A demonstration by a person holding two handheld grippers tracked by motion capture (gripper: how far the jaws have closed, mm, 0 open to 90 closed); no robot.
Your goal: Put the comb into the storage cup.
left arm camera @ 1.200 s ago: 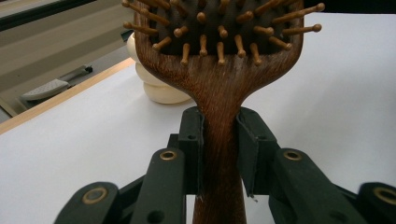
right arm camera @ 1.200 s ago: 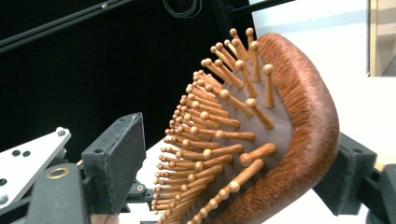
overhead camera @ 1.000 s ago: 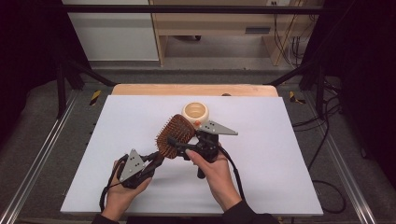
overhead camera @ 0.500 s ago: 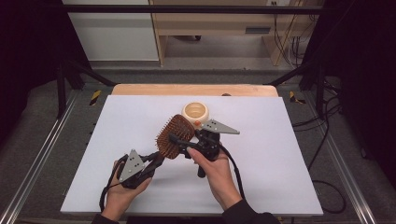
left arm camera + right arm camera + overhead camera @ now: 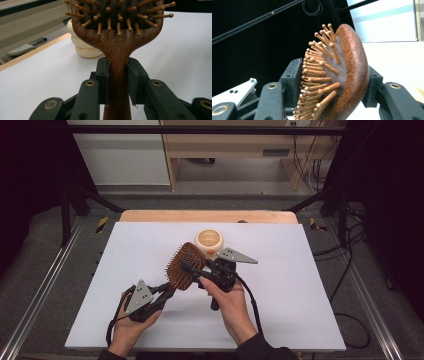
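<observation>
Two hand-held grippers hold one wooden hairbrush [image 5: 185, 265] above a white table [image 5: 300, 285], at the centre of the high view.

The left gripper [image 5: 118, 82], at lower left of the high view, is clamped on the brush's handle. The right gripper [image 5: 332, 82] has one jaw against the bristle tips and one on the brush's rounded back; how firmly it presses is hard to judge. A cream ring-shaped object [image 5: 209, 240] sits on the table just behind the brush head.
</observation>
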